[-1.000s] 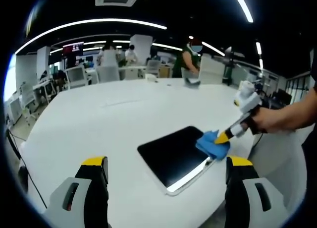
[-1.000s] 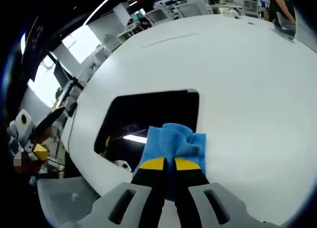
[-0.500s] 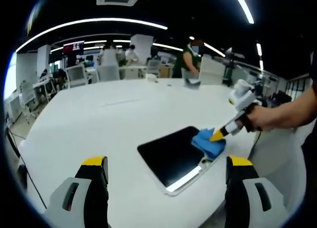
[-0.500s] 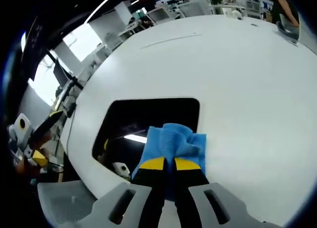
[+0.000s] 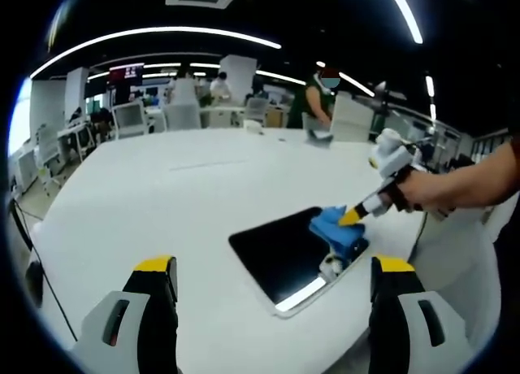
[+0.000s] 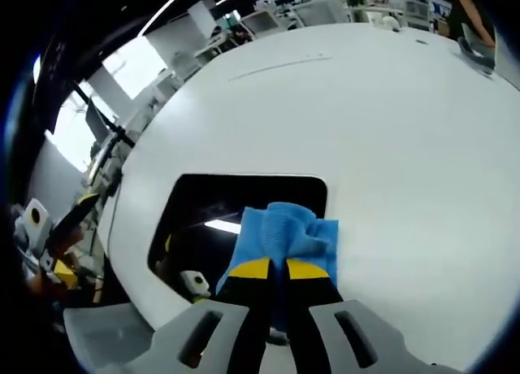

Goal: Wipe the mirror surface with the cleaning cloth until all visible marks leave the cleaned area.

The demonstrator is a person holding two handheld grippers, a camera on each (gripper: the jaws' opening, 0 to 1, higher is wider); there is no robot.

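Cloth has slid further across the mirror, toward frame centre.
Right gripper pinches it tight; left gripper gapes wide, holding nothing, lower frame.

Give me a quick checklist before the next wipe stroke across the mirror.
1. Right gripper shut on the blue cloth: ok.
2. Cloth resting on the mirror: ok, at its edge, part over the white table.
3. Left gripper clear of the mirror: ok, open and short of it.
4. Mirror fully on the table: ok.
5. Marks left on the glass: cannot tell, it reads dark with reflections.
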